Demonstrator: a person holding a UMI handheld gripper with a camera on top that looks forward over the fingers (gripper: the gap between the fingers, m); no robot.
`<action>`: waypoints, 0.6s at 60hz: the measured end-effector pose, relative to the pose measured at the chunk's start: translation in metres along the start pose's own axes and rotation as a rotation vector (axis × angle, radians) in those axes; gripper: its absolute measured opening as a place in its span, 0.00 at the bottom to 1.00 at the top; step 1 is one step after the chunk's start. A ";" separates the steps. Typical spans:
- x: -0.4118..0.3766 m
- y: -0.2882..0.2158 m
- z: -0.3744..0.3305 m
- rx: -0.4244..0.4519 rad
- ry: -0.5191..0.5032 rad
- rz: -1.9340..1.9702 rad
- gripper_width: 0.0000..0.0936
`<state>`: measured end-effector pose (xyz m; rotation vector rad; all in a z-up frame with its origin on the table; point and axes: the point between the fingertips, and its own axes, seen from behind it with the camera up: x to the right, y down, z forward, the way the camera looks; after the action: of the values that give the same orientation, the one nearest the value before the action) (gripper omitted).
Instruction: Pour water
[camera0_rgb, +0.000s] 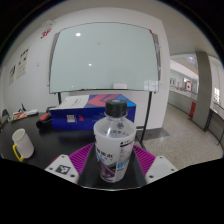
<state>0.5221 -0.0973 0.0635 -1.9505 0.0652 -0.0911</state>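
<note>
A clear plastic water bottle (113, 148) with a dark cap and a white and blue label stands upright between my fingers, lifted above the dark table. My gripper (112, 166) is shut on the bottle's lower body, with a magenta pad (78, 159) pressed on its left side and the other pad on its right. A white mug (22, 145) with a yellowish handle stands on the table (50, 142) to the left, well apart from the bottle.
Behind the bottle a colourful box (75, 118) and a dark object (22, 117) lie on the table. A large whiteboard (100, 55) fills the wall beyond. To the right a tiled floor runs down a corridor.
</note>
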 end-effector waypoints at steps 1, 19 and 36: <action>-0.001 0.001 0.002 0.002 -0.003 0.000 0.70; 0.005 -0.004 0.003 0.054 0.025 0.000 0.43; 0.015 -0.060 -0.034 0.113 0.201 -0.208 0.42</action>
<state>0.5340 -0.1079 0.1327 -1.8251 -0.0112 -0.4196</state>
